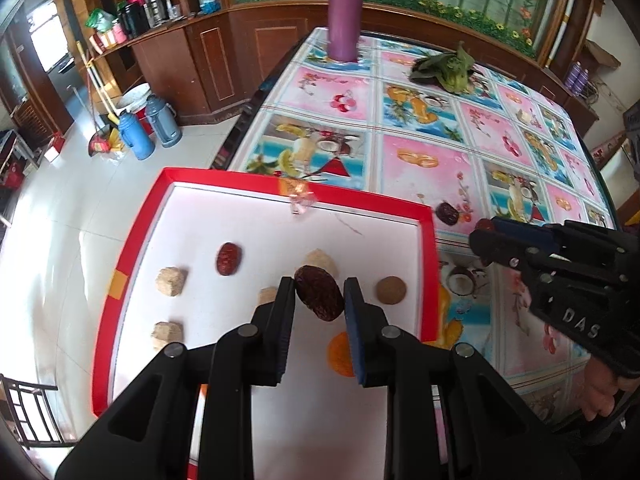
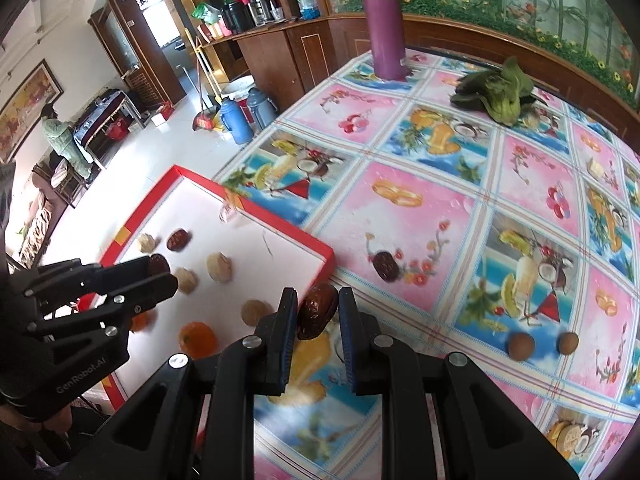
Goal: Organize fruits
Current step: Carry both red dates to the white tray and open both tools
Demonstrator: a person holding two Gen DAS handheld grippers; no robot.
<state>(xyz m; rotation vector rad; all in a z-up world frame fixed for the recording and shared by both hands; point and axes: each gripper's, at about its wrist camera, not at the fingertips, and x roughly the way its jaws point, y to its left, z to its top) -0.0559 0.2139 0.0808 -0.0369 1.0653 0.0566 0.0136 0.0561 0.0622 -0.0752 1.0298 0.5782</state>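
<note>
A red-rimmed tray with a white floor sits at the table's near left. It holds a red date, several beige lumps and an orange. Above the tray, my left gripper is shut on a dark date. My right gripper is shut on another date, just off the tray's right rim. One more date lies on the tablecloth beyond that rim.
Two small brown round fruits lie on the patterned tablecloth at right. A purple bottle and leafy greens stand at the far side. The floor drops away left of the tray.
</note>
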